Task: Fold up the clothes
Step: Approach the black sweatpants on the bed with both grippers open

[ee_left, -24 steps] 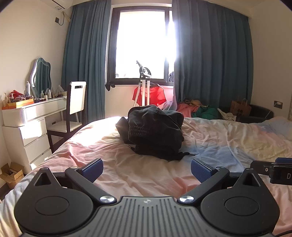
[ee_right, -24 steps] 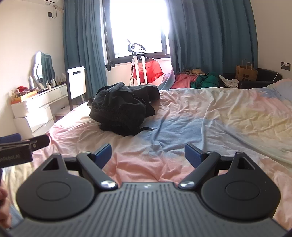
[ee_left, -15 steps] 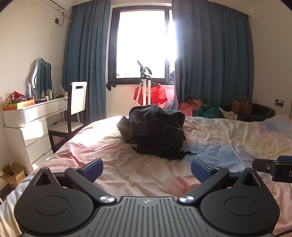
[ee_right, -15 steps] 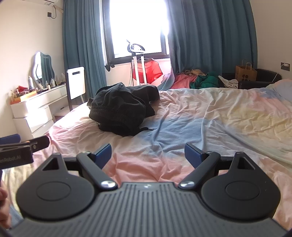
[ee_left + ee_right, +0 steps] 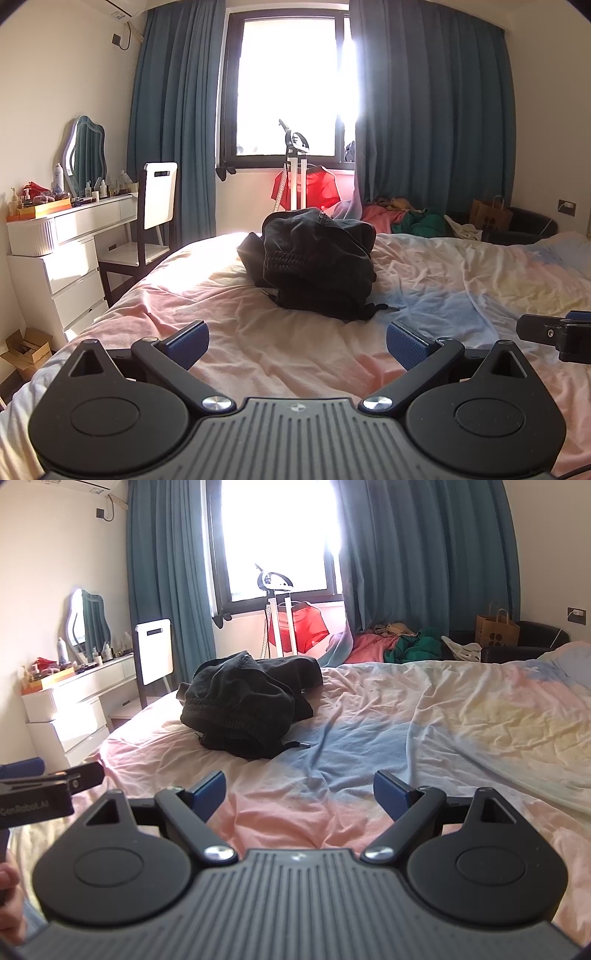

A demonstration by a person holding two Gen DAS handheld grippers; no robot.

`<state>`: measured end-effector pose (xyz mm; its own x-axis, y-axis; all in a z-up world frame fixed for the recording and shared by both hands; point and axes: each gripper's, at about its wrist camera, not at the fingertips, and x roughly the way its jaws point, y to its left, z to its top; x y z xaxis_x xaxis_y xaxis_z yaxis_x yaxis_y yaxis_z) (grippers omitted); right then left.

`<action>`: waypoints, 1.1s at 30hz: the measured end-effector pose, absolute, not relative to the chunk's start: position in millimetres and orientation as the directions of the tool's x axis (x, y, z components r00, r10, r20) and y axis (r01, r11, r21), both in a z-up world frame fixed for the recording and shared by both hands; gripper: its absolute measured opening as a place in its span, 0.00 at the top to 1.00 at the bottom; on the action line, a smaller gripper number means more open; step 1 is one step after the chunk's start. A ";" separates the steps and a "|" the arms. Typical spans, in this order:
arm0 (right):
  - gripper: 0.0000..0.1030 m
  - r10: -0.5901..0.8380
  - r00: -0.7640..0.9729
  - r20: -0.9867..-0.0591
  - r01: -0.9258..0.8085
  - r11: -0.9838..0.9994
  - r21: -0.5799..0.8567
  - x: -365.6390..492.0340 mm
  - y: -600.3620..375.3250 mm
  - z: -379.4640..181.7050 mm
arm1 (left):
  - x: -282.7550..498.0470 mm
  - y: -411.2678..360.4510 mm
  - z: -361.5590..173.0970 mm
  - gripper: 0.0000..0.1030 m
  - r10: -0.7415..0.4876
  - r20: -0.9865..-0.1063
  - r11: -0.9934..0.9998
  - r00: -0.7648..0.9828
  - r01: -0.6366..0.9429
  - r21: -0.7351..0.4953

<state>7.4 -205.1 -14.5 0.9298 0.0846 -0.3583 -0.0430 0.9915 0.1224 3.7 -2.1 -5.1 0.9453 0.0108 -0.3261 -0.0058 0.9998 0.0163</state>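
Note:
A crumpled black garment with an elastic waistband and a drawstring [image 5: 317,264] lies in a heap on the bed's pastel sheet [image 5: 258,343]; it also shows in the right wrist view [image 5: 243,709]. My left gripper [image 5: 297,341] is open and empty, hovering over the sheet short of the heap. My right gripper [image 5: 299,794] is open and empty, over the sheet to the right of and short of the heap. Each gripper's tip shows at the edge of the other's view.
A white dresser with a mirror [image 5: 70,236] and a white chair [image 5: 155,206] stand left of the bed. A clothes rack with a red garment [image 5: 304,184] stands under the window. A pile of clothes [image 5: 399,646] and a paper bag [image 5: 496,629] lie beyond the bed.
Both grippers stay open and nearly still. The left view has drifted slightly, with the black heap sitting a touch higher in frame.

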 end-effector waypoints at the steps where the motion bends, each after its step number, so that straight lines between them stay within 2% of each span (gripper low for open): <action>1: 0.14 0.085 0.930 -0.357 -0.043 0.991 0.124 7.1 -205.1 -14.1 | 3.8 -2.5 -5.5 0.00 0.012 -0.326 1.000 0.945 -0.006 0.018; 33: 0.14 0.064 0.945 -0.321 -0.010 0.986 0.168 0.3 -220.6 -8.1 | 13.3 -9.9 -13.7 0.00 -0.003 -0.350 1.000 0.937 0.013 0.026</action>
